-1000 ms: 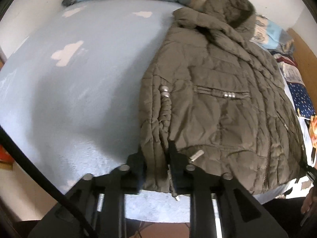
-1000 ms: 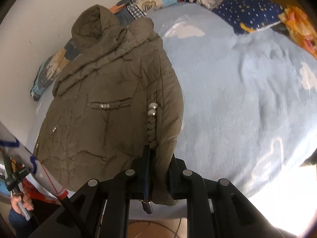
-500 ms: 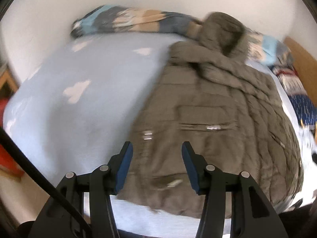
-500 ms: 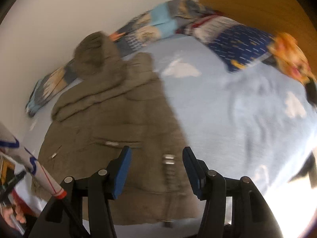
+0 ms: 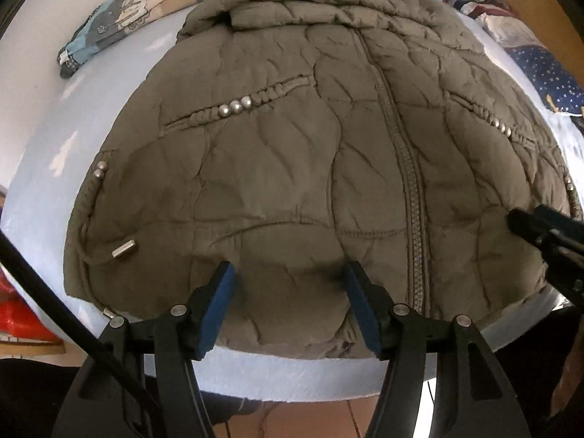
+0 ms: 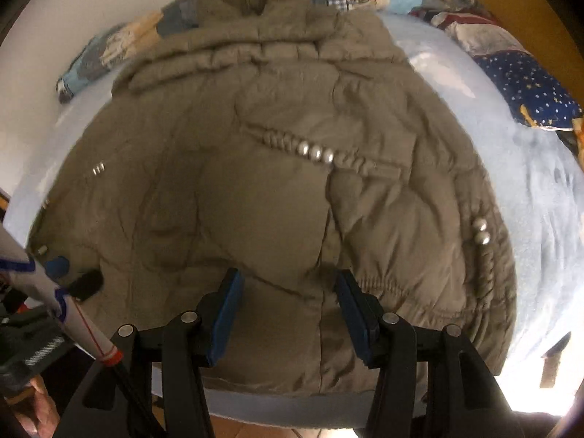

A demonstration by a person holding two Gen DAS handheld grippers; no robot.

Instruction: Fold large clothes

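Hovering over the jacket (image 5: 277, 168) hem, we had left gripper (image 5: 290, 304) jaws opening, right gripper (image 6: 284, 310) jaws apart, both empty, ready to regrip for folding.

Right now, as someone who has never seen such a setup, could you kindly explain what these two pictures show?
A person holds a two-finger gripper in each hand, with no robot arm, and each picture comes from a fisheye camera looking along one gripper's fingers. The left gripper has its jaws opening, with nothing clamped; the right gripper is open too. Both hover over the hem of a quilted olive jacket, which lies spread and zipped on a light blue bed. Patterned bedding lies behind.
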